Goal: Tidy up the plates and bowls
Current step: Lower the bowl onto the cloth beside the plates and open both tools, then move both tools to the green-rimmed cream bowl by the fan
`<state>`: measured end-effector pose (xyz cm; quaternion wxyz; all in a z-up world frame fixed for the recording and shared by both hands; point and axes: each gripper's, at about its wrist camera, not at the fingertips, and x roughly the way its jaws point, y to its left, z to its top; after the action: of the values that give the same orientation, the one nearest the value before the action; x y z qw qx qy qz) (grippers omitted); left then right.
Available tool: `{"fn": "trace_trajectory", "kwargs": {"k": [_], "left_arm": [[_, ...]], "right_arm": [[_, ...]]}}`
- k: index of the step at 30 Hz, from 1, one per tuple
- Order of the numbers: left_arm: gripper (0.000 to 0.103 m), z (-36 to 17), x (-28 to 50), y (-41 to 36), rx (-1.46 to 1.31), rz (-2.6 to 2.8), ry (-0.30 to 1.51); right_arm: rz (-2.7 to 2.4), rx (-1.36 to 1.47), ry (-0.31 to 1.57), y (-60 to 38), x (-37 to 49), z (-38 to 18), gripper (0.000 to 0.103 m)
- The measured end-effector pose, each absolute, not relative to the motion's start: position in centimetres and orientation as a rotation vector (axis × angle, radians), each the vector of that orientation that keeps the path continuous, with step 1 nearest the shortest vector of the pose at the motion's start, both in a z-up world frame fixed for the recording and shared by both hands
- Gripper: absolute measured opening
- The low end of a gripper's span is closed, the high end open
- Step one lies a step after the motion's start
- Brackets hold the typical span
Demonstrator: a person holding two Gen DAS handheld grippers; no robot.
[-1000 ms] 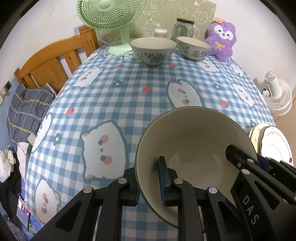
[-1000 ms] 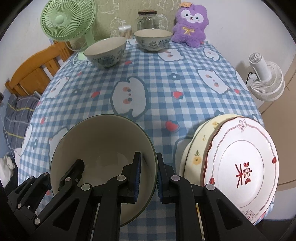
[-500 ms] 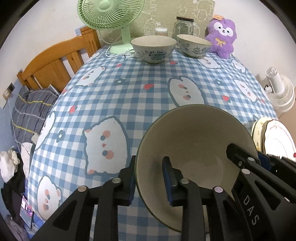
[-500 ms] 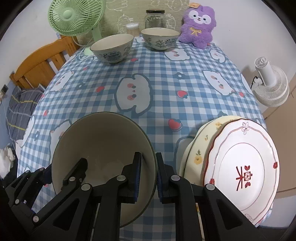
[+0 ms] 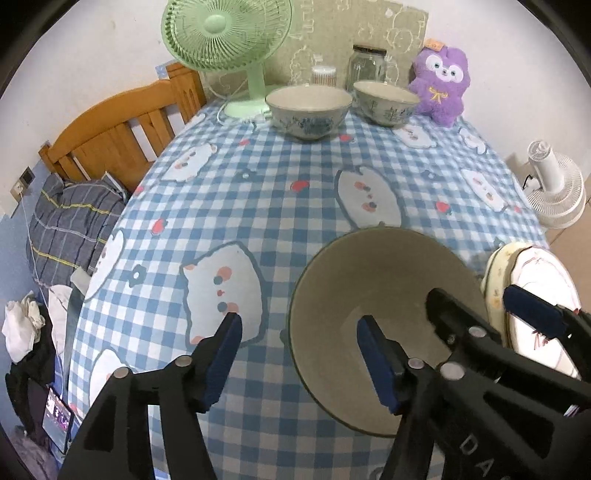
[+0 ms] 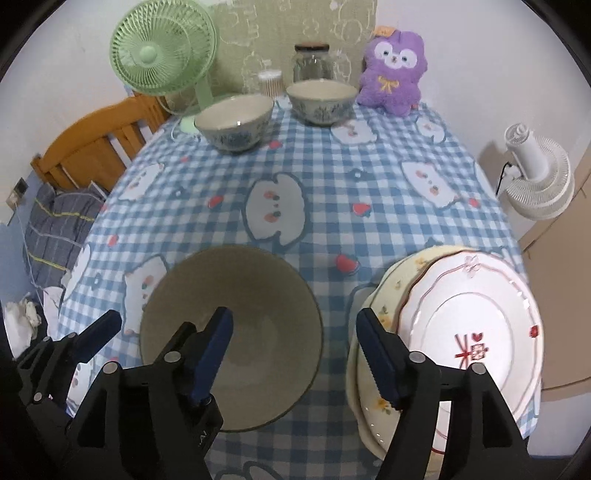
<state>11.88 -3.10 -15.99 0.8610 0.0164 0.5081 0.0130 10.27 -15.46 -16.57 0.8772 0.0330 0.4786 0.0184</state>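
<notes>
A plain beige bowl (image 5: 384, 291) (image 6: 236, 291) stands on the checked tablecloth near the front edge. My left gripper (image 5: 299, 358) is open, its fingers straddling the bowl's left rim without gripping. My right gripper (image 6: 295, 354) is open, its fingers straddling the bowl's right rim. Two stacked plates, a white one with red marks (image 6: 476, 332) on a cream floral one (image 6: 380, 314), lie right of the bowl; they also show in the left wrist view (image 5: 535, 273). Two patterned bowls (image 5: 308, 110) (image 5: 386, 101) (image 6: 234, 122) (image 6: 321, 101) stand at the far end.
A green fan (image 5: 225, 35), a glass jar (image 5: 367, 68), a small container (image 5: 324, 75) and a purple plush toy (image 5: 441, 85) line the table's far edge. A wooden bed frame (image 5: 118, 125) is at the left. A white fan (image 6: 535, 177) stands at the right, beyond the table.
Both grippers have opened and let go of the beige bowl's rim. The bowl now rests on the table. Both grippers have drawn back a little.
</notes>
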Motion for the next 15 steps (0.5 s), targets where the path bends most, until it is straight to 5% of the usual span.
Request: {"fn": "trace_trajectory", "kwargs": {"k": [15], "left_arm": [[0.076,-10.2,10.8,-4.2,0.040,0.047,0.993]], "right_arm": [[0.055,0.103,0.920,-16.9,8.6,-10.5,0.082]]}}
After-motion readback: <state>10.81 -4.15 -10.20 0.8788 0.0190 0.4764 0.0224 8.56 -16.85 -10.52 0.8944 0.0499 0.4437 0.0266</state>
